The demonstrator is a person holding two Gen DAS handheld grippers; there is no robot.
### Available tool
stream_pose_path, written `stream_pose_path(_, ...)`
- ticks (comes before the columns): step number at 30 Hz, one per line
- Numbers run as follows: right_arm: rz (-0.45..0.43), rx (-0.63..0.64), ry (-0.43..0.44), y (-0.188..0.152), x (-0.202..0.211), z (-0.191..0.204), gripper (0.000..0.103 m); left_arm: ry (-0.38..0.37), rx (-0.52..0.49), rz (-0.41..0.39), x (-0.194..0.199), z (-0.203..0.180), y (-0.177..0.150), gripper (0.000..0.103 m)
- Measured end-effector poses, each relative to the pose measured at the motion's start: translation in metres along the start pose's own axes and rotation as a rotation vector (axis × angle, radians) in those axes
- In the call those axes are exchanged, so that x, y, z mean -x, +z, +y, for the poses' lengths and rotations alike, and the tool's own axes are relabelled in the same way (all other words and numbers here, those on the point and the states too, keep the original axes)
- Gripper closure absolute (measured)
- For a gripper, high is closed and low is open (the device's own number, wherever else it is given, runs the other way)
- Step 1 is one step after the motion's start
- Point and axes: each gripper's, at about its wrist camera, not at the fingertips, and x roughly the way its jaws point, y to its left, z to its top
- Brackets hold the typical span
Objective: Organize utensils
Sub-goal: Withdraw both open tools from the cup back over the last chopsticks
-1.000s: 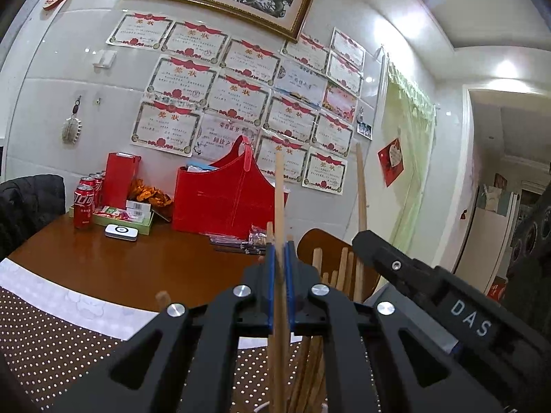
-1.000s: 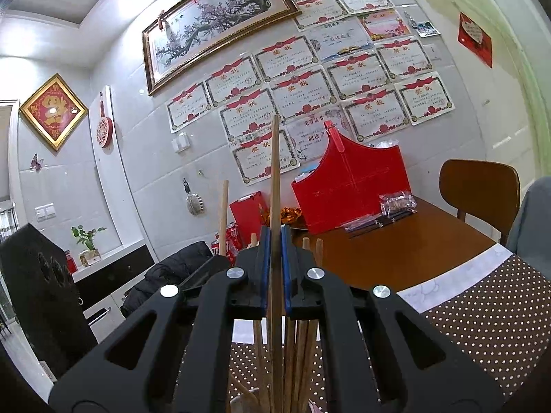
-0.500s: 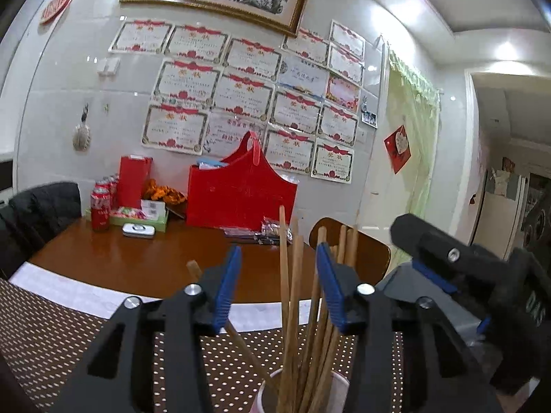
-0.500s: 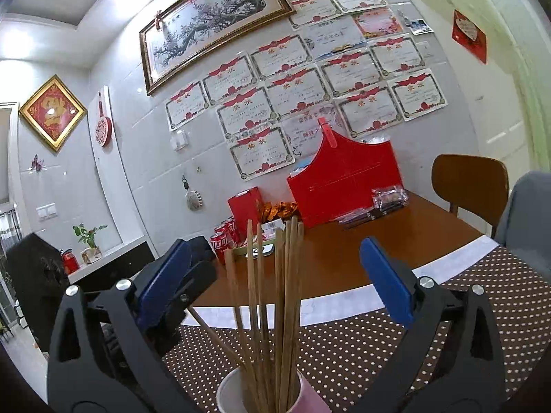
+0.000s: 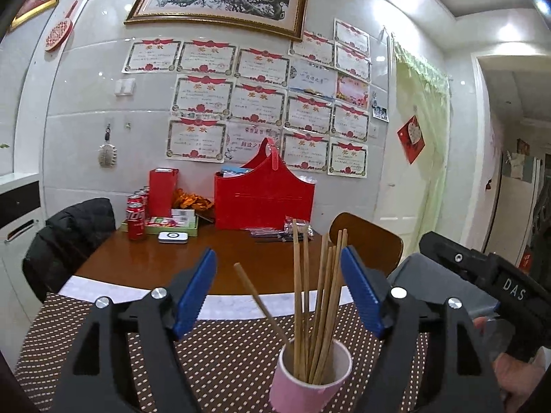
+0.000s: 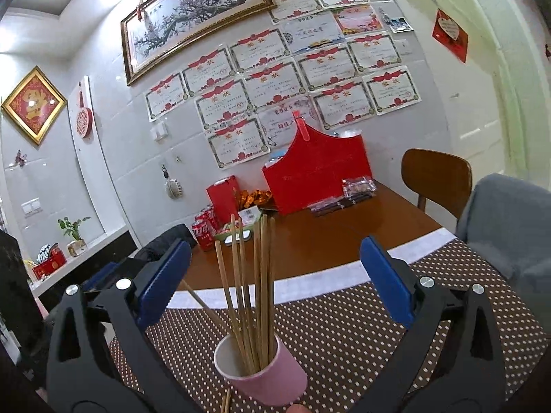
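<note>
A pink paper cup (image 5: 308,375) stands on the dotted brown placemat (image 5: 220,354) and holds several wooden chopsticks (image 5: 320,296), upright and fanned out. It also shows in the right wrist view (image 6: 265,368) with the chopsticks (image 6: 255,285). My left gripper (image 5: 279,289) is open and empty, its blue pads either side of the chopsticks, not touching. My right gripper (image 6: 275,285) is open wide and empty, above the cup. The right gripper's black body (image 5: 489,289) shows at the right of the left wrist view.
The wooden table (image 5: 206,261) carries a red basket (image 5: 263,199), red cola cans (image 5: 136,220), a red box (image 5: 162,191) and wrapped packets (image 5: 286,232) at the back. A wooden chair (image 6: 435,179) and a grey cushion (image 6: 509,227) stand right; a black jacket (image 5: 69,234) left.
Both grippers were shut on a chopstick each a second ago. Both opened, left the chopsticks in the cup, and pulled back and up from it.
</note>
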Motion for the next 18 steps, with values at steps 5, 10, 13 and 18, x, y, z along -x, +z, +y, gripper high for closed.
stream_pose_path(5,0.029,0.022,-0.008,-0.004,0.017,0.006,0.006,0.032,-0.017,0.016,0.025,0.000,0.001,0.030)
stream_pose_path(10,0.060,0.042,-0.014,-0.012,0.033,0.011,0.006,0.053,-0.032,0.032,0.047,0.000,-0.002,0.030)
stream_pose_path(13,0.079,0.049,-0.013,-0.018,0.041,0.013,0.006,0.055,-0.038,0.037,0.057,0.000,-0.004,0.030)
stream_pose_path(18,0.123,0.078,-0.017,-0.032,0.052,0.017,0.006,0.056,-0.035,0.062,0.071,0.001,-0.015,0.030)
